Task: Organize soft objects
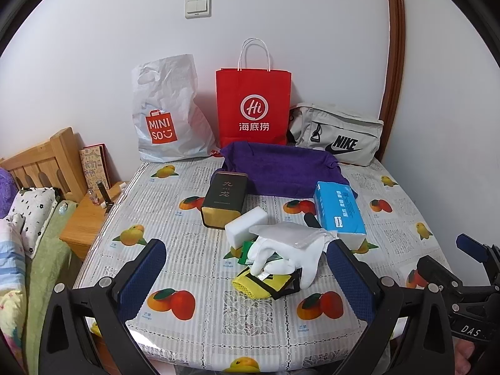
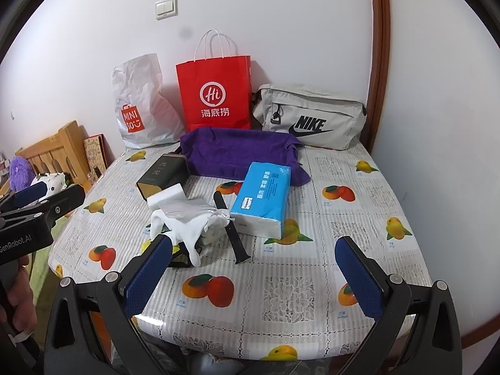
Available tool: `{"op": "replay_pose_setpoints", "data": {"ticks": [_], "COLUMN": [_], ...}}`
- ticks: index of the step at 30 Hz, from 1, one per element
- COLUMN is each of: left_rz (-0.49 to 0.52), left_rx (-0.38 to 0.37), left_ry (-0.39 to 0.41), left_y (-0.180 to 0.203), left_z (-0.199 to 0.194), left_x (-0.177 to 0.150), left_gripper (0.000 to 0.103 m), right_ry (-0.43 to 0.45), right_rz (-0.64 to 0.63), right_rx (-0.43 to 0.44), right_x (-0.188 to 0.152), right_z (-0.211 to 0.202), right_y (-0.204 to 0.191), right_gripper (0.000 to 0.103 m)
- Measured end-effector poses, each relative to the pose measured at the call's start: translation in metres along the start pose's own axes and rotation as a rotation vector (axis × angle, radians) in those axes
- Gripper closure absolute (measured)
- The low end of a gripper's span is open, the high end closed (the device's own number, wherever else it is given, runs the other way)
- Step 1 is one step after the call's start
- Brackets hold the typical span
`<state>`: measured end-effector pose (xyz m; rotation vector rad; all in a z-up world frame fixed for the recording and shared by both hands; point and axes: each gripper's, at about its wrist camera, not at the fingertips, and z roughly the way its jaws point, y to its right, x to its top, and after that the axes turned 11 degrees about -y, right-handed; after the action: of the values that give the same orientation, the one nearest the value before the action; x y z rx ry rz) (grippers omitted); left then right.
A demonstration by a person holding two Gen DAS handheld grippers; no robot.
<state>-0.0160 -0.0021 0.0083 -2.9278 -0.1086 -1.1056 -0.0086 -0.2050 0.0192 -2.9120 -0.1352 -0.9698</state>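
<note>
Two forward-looking fisheye views over one table, side by side.

Left wrist view: set low at the near edge of the fruit-patterned plastic tablecloth (image 1: pixel 193 218), facing the white wall, with the red paper carrier bag (image 1: pixel 253 106) at upper centre and the heap around the white cotton glove (image 1: pixel 290 250) close, just past the blue-padded fingers (image 1: pixel 142 278) at lower centre. Right wrist view: set further to the right at the same edge, about as near, facing the same wall, with the blue tissue pack (image 2: pixel 262 198) at centre and the heap pushed to lower left. Shared by both: tablecloth, red bag, white plastic shopping bag (image 1: pixel 165 109), grey fabric waist bag (image 1: pixel 337 132), purple towel (image 1: pixel 281 170). Each gripper body caught at the other frame's side edge.
</note>
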Motion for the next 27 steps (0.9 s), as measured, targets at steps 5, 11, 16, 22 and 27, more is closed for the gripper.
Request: {"op": "replay_pose_setpoints", "data": {"ticks": [5,11,16,22,27], "left_rz": [0.000,0.002,0.000,-0.003,-0.002], "left_rx": [0.002,0.011,0.011,0.019,0.019], "left_ry": [-0.001,0.000,0.000,0.000,-0.002], "left_y": [0.0003,-0.0012,-0.0034,-0.0053,-0.0057], "left_z": [0.0001,-0.0009,-0.0005,0.0006,0.0015], "left_x": [-0.0002,-0.0016,-0.0037,-0.0055,-0.0046], "left_gripper": [0.000,0.000,0.000,0.000,0.000], "right_ry": [0.000,-0.001,-0.002,0.000,0.002], "right_rz": [0.001,0.004,0.005,0.004,0.006], "right_rx": [0.001,-0.001,0.001,-0.004,-0.002], "right_x": [-0.0007,-0.0012,-0.0016,-0.0019,-0.0028], "right_z": [-0.0008,-0.0012,-0.0017,-0.0020,-0.0025], "right_y": [-0.0004,0.0000,0.0010,0.0007,0.0005], "right_gripper": [0.001,0.001,0.001,0.001,0.001]}}
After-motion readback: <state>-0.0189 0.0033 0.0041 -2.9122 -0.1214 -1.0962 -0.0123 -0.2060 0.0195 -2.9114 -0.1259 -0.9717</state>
